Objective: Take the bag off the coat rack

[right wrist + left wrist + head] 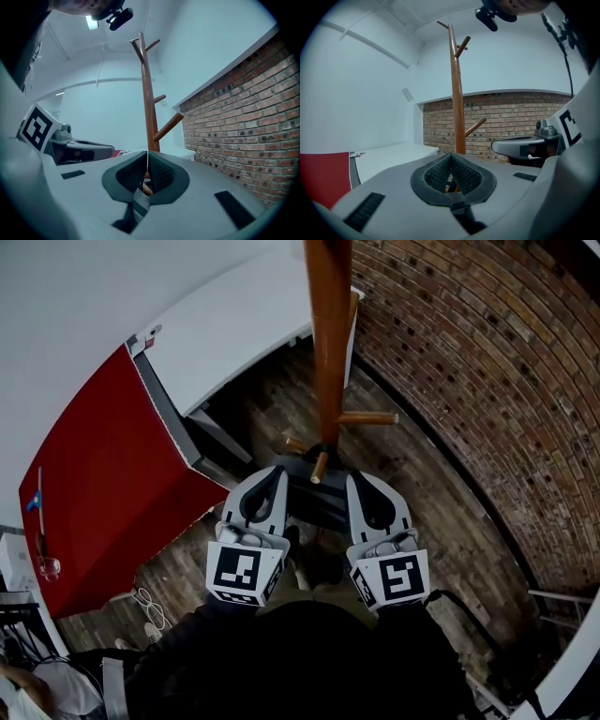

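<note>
A tall wooden coat rack (330, 352) stands straight ahead, with short pegs (367, 418) low on its pole. No bag shows on the coat rack (457, 108) in the left gripper view, nor on the rack (149, 108) in the right gripper view. A dark grey shape (314, 498) sits at the foot of the pole; I cannot tell what it is. My left gripper (274, 474) and right gripper (361, 482) point at the pole side by side, close to it. The left gripper (451, 157) is shut and empty, and so is the right gripper (147, 154).
A curved brick wall (487, 381) runs along the right. A white tabletop (244, 334) and a red panel (103, 493) stand to the left of the rack. White cables (148, 601) lie on the wooden floor (441, 512).
</note>
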Demonstrator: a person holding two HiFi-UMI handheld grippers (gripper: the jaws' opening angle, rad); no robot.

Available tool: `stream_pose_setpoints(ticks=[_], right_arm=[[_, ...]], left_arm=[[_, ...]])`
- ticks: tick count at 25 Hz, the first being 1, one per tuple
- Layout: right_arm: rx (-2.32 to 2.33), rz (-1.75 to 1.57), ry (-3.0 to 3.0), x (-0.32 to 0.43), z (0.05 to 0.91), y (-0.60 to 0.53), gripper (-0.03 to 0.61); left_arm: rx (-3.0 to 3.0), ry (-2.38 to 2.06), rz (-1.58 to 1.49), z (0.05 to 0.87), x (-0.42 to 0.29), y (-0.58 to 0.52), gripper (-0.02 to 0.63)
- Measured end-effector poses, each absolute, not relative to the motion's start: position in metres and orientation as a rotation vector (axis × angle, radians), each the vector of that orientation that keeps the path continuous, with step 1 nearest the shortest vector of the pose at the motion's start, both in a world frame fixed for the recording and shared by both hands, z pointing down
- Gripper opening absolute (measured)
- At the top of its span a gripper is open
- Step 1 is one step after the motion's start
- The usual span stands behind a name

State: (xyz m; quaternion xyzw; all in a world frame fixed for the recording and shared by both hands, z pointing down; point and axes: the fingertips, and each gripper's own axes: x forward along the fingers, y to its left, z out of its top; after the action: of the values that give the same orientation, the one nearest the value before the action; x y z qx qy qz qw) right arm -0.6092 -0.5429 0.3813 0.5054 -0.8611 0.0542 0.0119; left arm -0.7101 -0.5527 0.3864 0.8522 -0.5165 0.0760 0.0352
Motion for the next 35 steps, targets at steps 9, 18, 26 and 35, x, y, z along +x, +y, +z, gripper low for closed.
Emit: stream_pose_setpoints(ticks=[9,18,26,35], right_arm=[[1.61,0.146,-2.575,-0.625,0.425,-0.559,0.011],[1.605,0.113,-2.465,-0.624,0.471,-0.577,0.132],[1.63,0.084,-2.44,-0.624,0.484,-0.598,0.13],[1.571,0.099,-2.394,-0.63,0.494,-0.605,0.102]], left_arm=[[2.694,-1.403,0.27,0.428,-0.713,-0.581,0.012],[2.757,-1.203,0.304,0.473,-0.689,-0.598,0.092],[2.817,-1.073,0.32,0.495,-0.673,-0.61,0.109],[2.838,-1.015,0.31,0.496,-0.668,-0.618,0.109]])
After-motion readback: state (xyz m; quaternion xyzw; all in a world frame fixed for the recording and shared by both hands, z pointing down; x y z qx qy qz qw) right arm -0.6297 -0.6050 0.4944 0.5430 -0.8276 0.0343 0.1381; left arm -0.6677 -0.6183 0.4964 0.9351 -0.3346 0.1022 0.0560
